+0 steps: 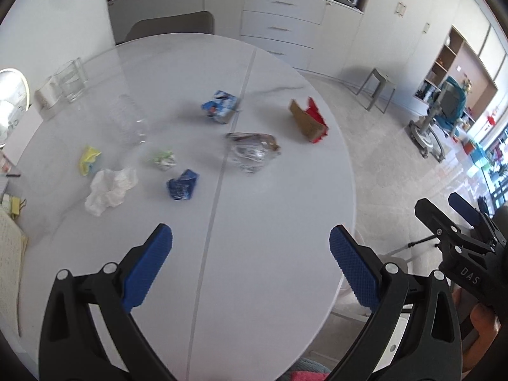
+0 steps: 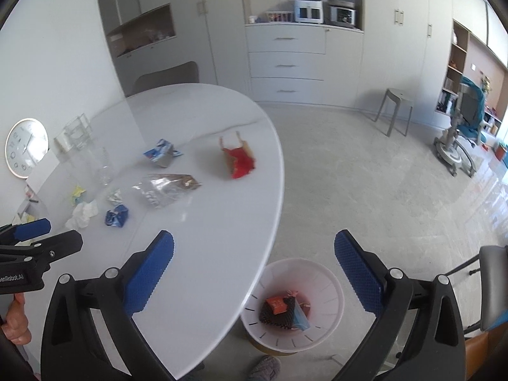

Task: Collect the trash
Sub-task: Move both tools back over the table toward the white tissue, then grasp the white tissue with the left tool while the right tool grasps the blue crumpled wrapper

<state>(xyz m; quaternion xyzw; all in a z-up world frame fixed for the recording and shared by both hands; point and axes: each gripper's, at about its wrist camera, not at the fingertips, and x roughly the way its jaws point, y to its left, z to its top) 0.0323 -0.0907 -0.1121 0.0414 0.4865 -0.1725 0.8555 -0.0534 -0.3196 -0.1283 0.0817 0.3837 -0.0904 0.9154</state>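
Observation:
Trash lies on the white oval table (image 1: 270,222): a red and brown torn carton (image 1: 307,120) (image 2: 237,158), a crumpled clear plastic bag (image 1: 252,150) (image 2: 166,189), a blue and white carton (image 1: 219,106) (image 2: 161,153), a blue wrapper (image 1: 182,185) (image 2: 116,216), a white crumpled tissue (image 1: 109,187) (image 2: 83,214), a green-white wrapper (image 1: 163,159) and a yellow wrapper (image 1: 88,159). My left gripper (image 1: 250,254) is open and empty above the table's near part. My right gripper (image 2: 254,260) is open and empty above the table's edge and a white bin (image 2: 330,282) on the floor.
The bin holds some trash (image 2: 284,312). Clear glass containers (image 1: 70,81) and a clear bottle (image 1: 128,120) stand at the table's far left. A clock (image 2: 25,147) leans by the wall. A grey stool (image 2: 397,116) and a chair (image 1: 171,25) stand beyond the table.

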